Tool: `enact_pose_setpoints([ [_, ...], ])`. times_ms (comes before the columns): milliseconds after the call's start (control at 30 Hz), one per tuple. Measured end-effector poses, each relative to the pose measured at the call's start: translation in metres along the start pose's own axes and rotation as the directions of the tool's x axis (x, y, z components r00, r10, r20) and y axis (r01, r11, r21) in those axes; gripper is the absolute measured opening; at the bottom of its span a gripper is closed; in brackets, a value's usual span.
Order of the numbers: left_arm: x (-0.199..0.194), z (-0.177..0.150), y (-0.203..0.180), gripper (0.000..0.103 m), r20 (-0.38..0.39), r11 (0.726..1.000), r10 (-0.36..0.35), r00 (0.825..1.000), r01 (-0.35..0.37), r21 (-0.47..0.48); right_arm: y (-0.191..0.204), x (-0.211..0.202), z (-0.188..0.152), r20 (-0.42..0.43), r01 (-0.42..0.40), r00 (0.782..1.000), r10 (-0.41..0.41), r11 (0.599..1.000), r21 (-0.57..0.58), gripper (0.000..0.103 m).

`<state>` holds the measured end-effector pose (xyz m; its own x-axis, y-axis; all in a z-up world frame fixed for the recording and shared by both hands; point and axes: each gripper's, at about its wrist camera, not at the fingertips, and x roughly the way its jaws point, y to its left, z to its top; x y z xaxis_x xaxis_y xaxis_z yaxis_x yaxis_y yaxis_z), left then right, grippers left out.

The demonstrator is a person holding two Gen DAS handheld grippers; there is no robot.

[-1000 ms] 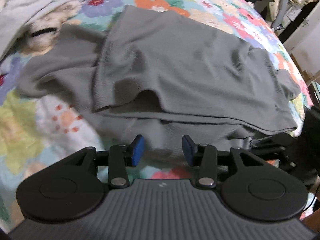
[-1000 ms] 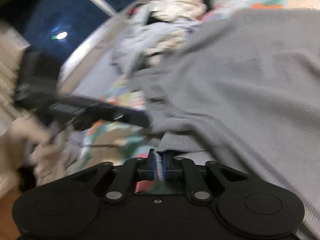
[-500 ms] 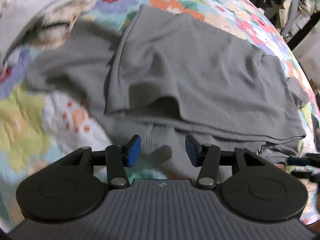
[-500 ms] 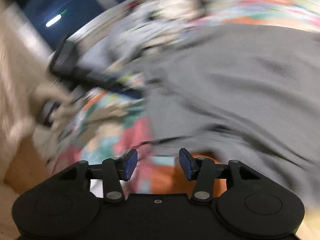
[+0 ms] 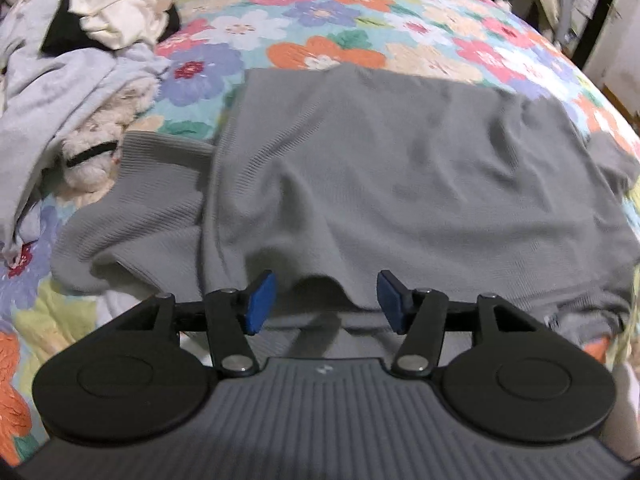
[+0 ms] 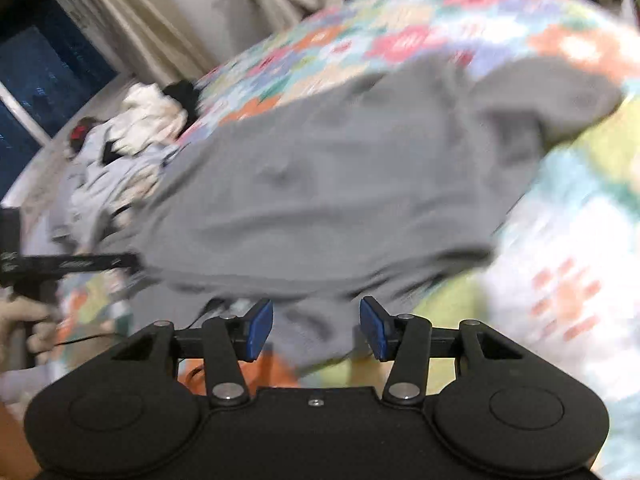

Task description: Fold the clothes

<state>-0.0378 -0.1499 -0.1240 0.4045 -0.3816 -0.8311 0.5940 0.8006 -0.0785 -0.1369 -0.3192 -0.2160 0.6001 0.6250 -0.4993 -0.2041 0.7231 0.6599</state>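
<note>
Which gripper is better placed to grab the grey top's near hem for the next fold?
Left gripper: opening, astride the grey top's hem. Right gripper view is blurred.

The grey garment (image 5: 400,184) is viewed closely from above by both wrist cameras — steeply from the left, more shallowly from the right — over a floral bedspread (image 5: 328,12).

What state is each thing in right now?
Grey top: folded over once, lying flat on the bedspread, nothing gripping it.
Left gripper: jaws opening, empty, over the top's near edge.
Right gripper: open, empty.
Clothes pile: unfolded, heaped.
</note>
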Motion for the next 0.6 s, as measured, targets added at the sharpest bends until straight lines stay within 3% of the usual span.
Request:
enact_pose_setpoints([
  [167,0.011,0.006,0.017,0.075,0.016,0.992,0.127,0.992,-0.127,0.001,-0.024,-0.001,0.021,0.075,0.175,0.982,-0.175,0.984,0.005,0.054],
  [233,0.019,0.006,0.023,0.084,0.02,0.99,0.139,0.99,-0.139,-0.007,-0.031,0.004,0.028,0.113,0.244,0.964,-0.242,0.97,-0.011,0.06],
  [300,0.027,0.006,0.03,0.084,0.016,0.994,0.105,0.994,-0.105,-0.035,-0.037,0.017,0.036,0.12,0.276,0.955,-0.271,0.96,-0.035,0.064],
  [333,0.031,0.006,0.033,0.081,0.013,0.996,0.073,0.997,-0.072,-0.055,-0.043,0.027,0.04,0.08,0.255,0.964,-0.252,0.967,-0.025,0.064],
  [367,0.035,0.005,0.036,0.07,0.011,0.996,0.041,0.999,-0.04,-0.075,-0.048,0.037,0.043,0.032,0.224,0.974,-0.224,0.974,-0.012,0.06],
  [400,0.039,0.005,0.04,0.029,0.008,0.996,0.009,1.0,-0.008,-0.092,-0.051,0.043,0.044,0.004,0.198,0.98,-0.198,0.98,-0.014,0.039],
  [433,0.038,0.006,0.041,0.006,0.002,0.995,-0.02,1.0,0.02,-0.1,-0.049,0.044,0.044,0.0,0.189,0.982,-0.189,0.981,-0.038,0.024],
  [467,0.036,0.006,0.043,0.005,0.002,0.993,-0.045,0.999,0.045,-0.106,-0.045,0.042,0.045,0.007,0.187,0.982,-0.187,0.98,-0.072,0.012],
  [600,0.003,0.005,0.05,0.005,0.061,0.989,-0.083,0.995,0.09,-0.119,-0.039,0.0,0.06,0.082,0.087,0.993,-0.085,0.996,-0.024,0.009],
])
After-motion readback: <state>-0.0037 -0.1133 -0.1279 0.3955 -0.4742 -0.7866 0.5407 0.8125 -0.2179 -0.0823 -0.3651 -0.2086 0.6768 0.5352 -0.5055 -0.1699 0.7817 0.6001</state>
